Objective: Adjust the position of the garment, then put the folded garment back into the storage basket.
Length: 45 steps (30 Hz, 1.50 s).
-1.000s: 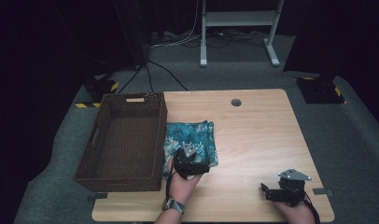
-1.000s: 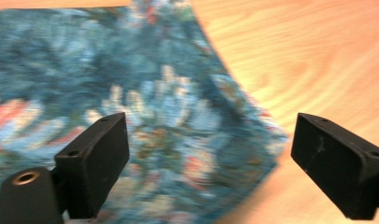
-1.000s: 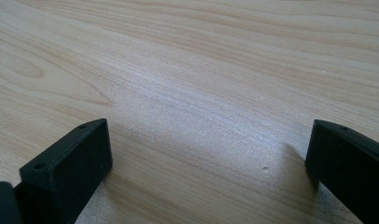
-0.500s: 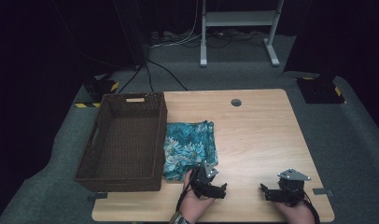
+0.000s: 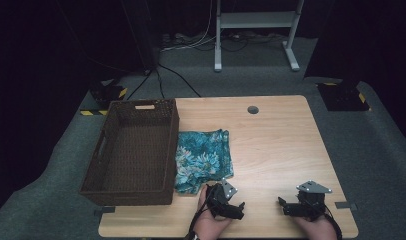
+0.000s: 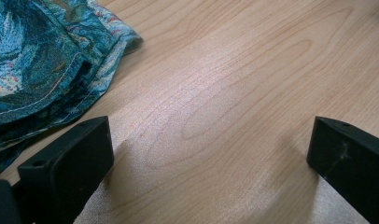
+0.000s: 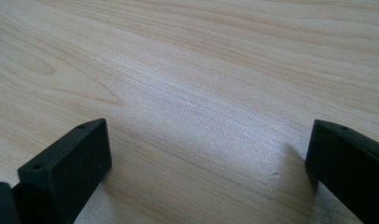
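Note:
A folded teal floral cloth (image 5: pixel 203 157) lies flat on the wooden table (image 5: pixel 281 145), right beside a dark wicker basket (image 5: pixel 172 150). My left gripper (image 5: pixel 233 208) rests near the table's front edge, just past the cloth's near right corner. Its jaws have just been opening and stand open (image 6: pixel 211 135) over bare wood, with nothing between them. The cloth's hemmed corner (image 6: pixel 43 65) shows at upper left in the left gripper view. My right gripper (image 5: pixel 287 206) sits low at the front right, open (image 7: pixel 208 135) over bare wood.
The basket holds nothing that I can see and takes up the table's left side. A round cable hole (image 5: pixel 252 109) sits near the far edge. Beyond the table are cables and a white stand (image 5: pixel 256 30) on grey carpet.
My left gripper has left the cloth's near corner and moved right and toward the front edge. The cloth stays flat on the table. The right gripper has not moved.

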{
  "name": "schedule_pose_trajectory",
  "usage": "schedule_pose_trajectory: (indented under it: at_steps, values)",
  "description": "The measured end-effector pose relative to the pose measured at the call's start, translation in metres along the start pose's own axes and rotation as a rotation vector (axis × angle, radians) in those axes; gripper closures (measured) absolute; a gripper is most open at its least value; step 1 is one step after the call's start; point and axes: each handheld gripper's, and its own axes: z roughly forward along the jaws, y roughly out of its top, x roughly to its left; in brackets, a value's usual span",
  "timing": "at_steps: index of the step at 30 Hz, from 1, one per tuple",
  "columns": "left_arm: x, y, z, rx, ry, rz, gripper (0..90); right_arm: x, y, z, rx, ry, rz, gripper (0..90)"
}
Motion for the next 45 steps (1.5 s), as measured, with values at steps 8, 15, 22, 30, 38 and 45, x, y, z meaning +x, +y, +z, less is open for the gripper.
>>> schedule_pose_trajectory:
  at_steps: [8,15,22,30,38,45]
  values:
    - [0.000,0.000,0.000,-0.001,0.010,-0.011,0.6,0.000,0.000,0.000,0.000,0.000,0.000,0.1]
    - [0.001,0.000,0.000,0.000,0.010,-0.011,0.5,0.000,0.000,0.000,0.000,0.001,0.000,0.1]
    - [0.000,0.001,0.000,0.005,0.013,-0.010,0.3,0.000,0.000,0.000,0.000,0.003,-0.001,0.1]
    - [-0.003,0.002,0.000,0.019,-0.006,0.008,0.0,0.000,0.000,0.000,0.001,0.011,-0.007,0.2]
    - [-0.002,0.006,-0.006,0.024,-0.035,-0.002,0.1,0.001,0.000,0.000,0.001,0.013,-0.008,0.3]
    - [0.007,0.018,-0.017,-0.009,-0.055,-0.017,0.8,0.001,0.000,0.000,0.001,0.014,-0.009,0.2]
